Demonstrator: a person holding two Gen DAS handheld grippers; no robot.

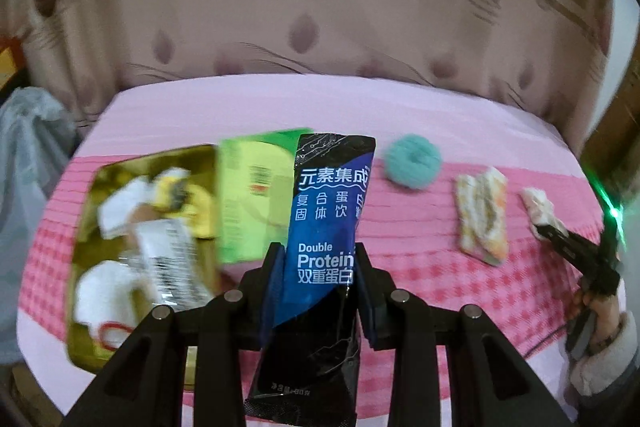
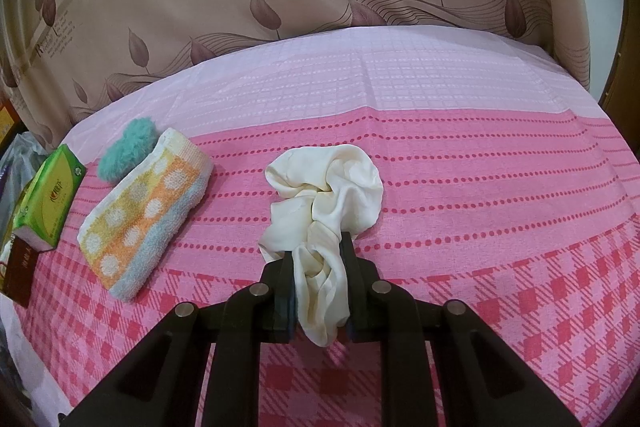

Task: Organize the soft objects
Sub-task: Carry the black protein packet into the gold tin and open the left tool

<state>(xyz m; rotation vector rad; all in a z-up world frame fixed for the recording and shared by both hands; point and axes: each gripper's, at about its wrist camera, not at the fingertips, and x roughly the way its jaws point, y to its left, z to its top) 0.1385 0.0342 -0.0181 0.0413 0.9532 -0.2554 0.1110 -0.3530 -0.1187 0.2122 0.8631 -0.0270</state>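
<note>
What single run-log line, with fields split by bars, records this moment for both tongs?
left tongs: shut on protein sachet | right tongs: shut on cream scrunchie | gold tin: open, part filled

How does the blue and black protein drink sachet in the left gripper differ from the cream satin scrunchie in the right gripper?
The blue and black protein drink sachet is flat, printed foil; the cream satin scrunchie is plain, ruffled cloth. The sachet stands upright, lifted off the pink cloth; the scrunchie's far end rests on it. Shared: each is clamped by one gripper, left gripper and right gripper.

Blue-black sachet (image 1: 326, 227), teal puff (image 2: 127, 148), cream scrunchie (image 2: 326, 203), pink checked cloth (image 2: 500, 187)
</note>
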